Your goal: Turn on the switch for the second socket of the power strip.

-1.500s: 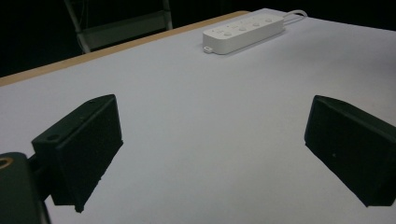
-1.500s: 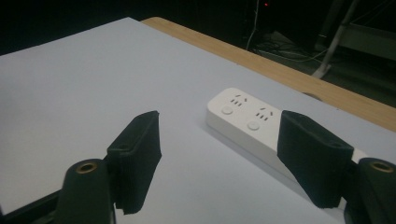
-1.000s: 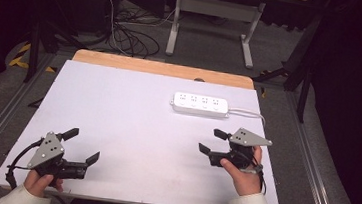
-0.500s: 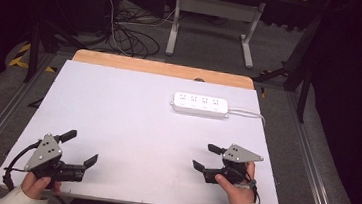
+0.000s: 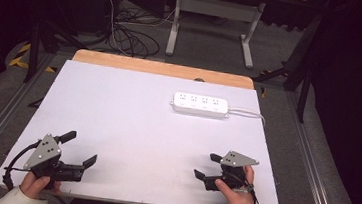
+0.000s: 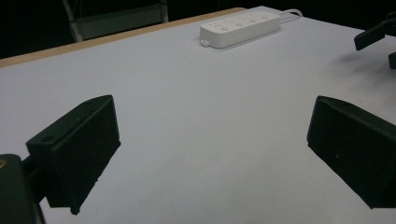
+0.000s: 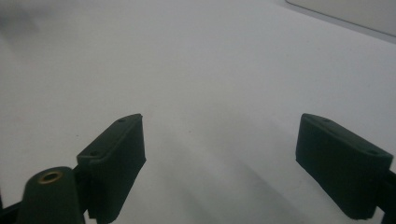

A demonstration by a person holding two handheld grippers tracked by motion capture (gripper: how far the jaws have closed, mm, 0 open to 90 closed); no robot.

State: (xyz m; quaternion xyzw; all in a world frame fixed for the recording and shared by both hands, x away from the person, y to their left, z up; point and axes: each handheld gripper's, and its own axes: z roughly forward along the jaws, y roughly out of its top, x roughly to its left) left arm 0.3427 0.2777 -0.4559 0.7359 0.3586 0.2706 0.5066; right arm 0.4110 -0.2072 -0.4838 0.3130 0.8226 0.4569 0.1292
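Since the earlier frames, the right gripper (image 5: 207, 167) had dropped toward the near edge of the desk (image 5: 133, 107) and come back toward the person, and its jaws had just been opening, with nothing between them. By contrast, the left gripper (image 5: 79, 148) had kept its place.

At about 8 o'clock on the desk, the left gripper sat in the person's left hand (image 5: 36, 184), jaws spread wide and empty, pointing toward 2 o'clock. In the left gripper view, bare white desk lay between its 2 black jaws, and the power strip (image 6: 240, 27) lay far ahead at about 1 o'clock.

Nearest the grippers' work, the white power strip (image 5: 201, 104) lay flat at about 1 o'clock on the desk, well apart from both grippers, its cable running off toward 3 o'clock.

At about 5 o'clock, the right gripper was held in the right hand (image 5: 234, 192), jaws spread and empty, low over the desk. In the right gripper view, plain desk showed between its jaws.
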